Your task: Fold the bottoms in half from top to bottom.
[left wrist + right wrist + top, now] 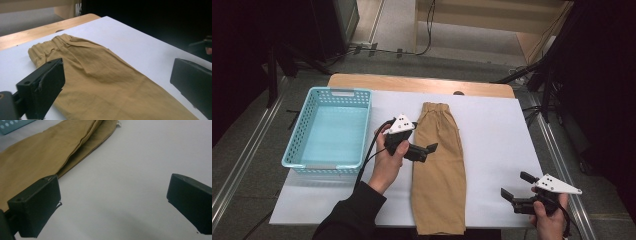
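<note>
A pair of tan trousers [439, 165] lies folded lengthwise down the middle of the white sheet [494, 140]. Its elastic waistband [435, 107] is at the far end and its hems hang at the near edge. A hand holds my left gripper [428, 152] open just above the trousers' left edge, about halfway along. In the left gripper view the jaws stand wide apart [117, 80] over the tan trousers [105, 82], with nothing between them. My right gripper [516, 185] is open over bare sheet, right of the trouser legs [37, 152]; its jaws [113, 202] hold nothing.
A light blue perforated basket [341, 92] stands on the left of the sheet, and its corner [15, 124] appears in the right gripper view. The wooden table edge [412, 82] runs along the back. Cables lie on the floor beyond.
</note>
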### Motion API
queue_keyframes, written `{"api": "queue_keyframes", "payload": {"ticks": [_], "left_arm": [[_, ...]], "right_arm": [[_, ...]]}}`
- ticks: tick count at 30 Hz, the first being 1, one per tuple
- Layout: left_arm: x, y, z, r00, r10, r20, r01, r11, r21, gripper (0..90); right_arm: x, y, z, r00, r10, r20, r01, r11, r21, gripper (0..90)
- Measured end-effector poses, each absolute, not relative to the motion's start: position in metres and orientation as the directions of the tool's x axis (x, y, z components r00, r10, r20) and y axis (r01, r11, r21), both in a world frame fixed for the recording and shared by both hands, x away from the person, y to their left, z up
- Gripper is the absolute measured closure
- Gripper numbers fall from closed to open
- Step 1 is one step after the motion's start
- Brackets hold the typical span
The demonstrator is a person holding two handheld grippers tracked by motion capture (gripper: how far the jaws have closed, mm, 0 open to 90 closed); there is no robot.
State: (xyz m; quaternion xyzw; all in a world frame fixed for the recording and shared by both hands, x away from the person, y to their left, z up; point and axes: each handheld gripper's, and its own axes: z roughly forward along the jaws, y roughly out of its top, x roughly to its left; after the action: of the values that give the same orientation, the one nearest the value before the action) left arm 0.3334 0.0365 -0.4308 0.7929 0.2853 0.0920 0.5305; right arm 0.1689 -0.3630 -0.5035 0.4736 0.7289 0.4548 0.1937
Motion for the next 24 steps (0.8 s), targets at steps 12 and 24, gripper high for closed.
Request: {"api": "queue_keyframes", "payload": {"ticks": [12,24], "left_arm": [[0.367,0.019,-0.438,0.759,0.632,-0.157,0.412,-0.279,0.867,17.5],[0.395,0.009,-0.456,0.738,0.65,-0.18,0.464,-0.296,0.835,22.3]], "right_arm": [[0.17,-0.363,-0.505,-0.475,0.866,0.155,0.517,0.132,0.846,0.0],[0.17,-0.36,-0.506,-0.48,0.865,0.145,0.513,0.142,0.847,0.0]]}}
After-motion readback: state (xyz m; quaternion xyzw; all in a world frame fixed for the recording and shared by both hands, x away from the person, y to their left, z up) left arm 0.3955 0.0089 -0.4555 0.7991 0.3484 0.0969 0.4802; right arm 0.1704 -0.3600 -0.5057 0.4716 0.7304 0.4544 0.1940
